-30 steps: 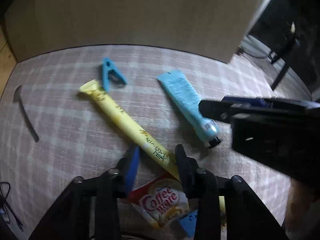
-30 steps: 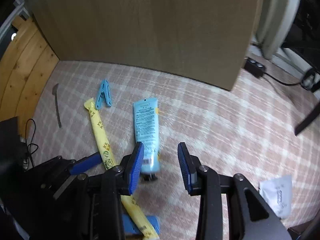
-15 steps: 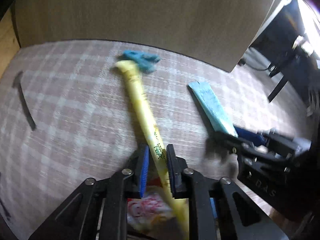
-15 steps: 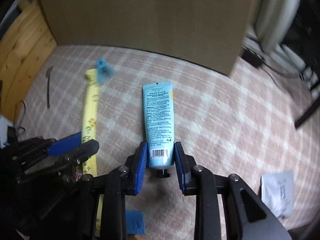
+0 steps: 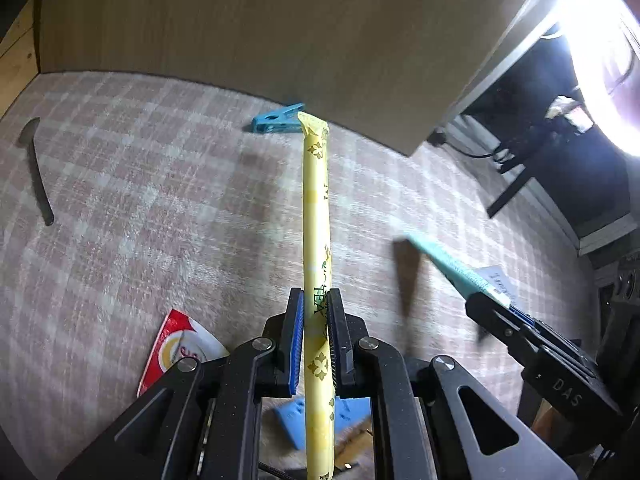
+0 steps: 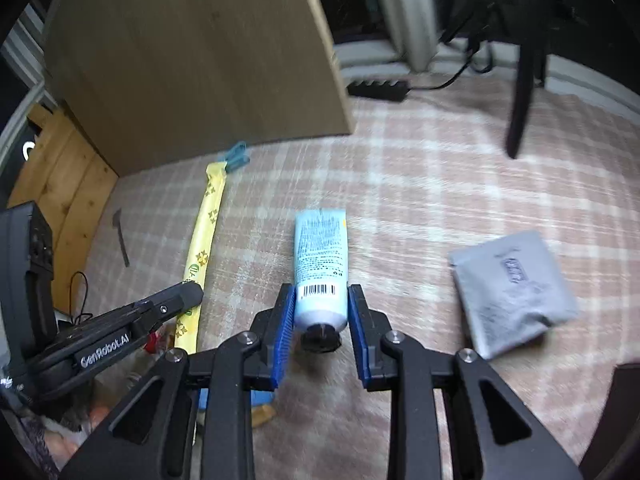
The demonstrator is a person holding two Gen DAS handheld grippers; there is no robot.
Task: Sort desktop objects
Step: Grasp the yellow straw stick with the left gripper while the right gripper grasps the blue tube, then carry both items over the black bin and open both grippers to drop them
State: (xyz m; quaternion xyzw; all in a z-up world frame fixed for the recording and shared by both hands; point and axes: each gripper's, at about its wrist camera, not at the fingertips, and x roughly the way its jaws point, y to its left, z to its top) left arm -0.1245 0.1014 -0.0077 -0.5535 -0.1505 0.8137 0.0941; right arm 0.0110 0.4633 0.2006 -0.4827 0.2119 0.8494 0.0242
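Left wrist view: my left tool (image 5: 316,344) is clenched on the long yellow tea stick packet (image 5: 316,240), which runs straight up the middle of the frame between the blue pads, its far tip just beside the small blue plastic clothes peg (image 5: 276,121) near the wooden panel (image 5: 260,20). Whether the far tip is off the pink checked cloth of the bench (image 5: 140,200) I can't say for sure.

Over in the right wrist view, my right tool (image 6: 322,316) grips the pale blue squeeze tube (image 6: 320,260) at its barcode end, black cap pointing back toward the camera, the tube dead centre in the frame.

So two items are in hand, and I'd call the sort barely begun. Nothing I can see looks grouped yet. Waiting on the cloth: the peg in the upper middle, a dark curved strip (image 5: 38,176) at far left, a red and white creamer sachet (image 5: 176,354) at lower left, a blue scrap (image 5: 296,416) beneath my left tool, and a grey foil sachet (image 6: 512,292) at right in the right view.

No bin or tray shows anywhere, so I can't tell where these two belong.
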